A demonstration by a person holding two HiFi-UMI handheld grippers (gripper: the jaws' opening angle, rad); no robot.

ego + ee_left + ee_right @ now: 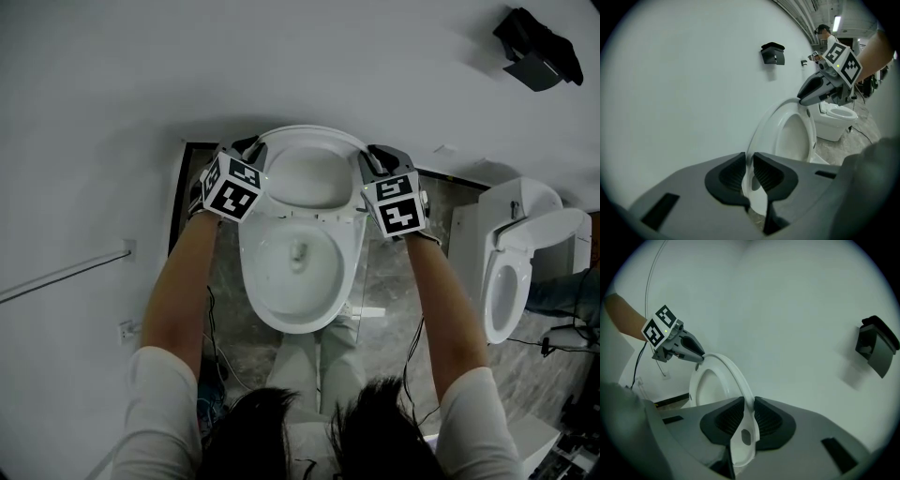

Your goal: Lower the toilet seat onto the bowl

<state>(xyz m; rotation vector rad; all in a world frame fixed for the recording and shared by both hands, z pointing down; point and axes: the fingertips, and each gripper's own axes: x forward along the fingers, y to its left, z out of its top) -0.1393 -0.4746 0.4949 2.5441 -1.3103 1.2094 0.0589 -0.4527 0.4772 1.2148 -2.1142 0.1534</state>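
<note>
Within left claw (749, 176), right claw (751, 420), toilet seat (740, 378) pinched

Head cam looks steeply down; L/R gripper views close-up, both on toilet seat (736, 371).

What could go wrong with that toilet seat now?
1. The tongs pinch only the thin, smooth rim of the toilet seat, the left tongs on one side and the right tongs on the other. It might slip out and bang down on the bowl.
2. If one side comes down faster, the seat could twist.
</note>
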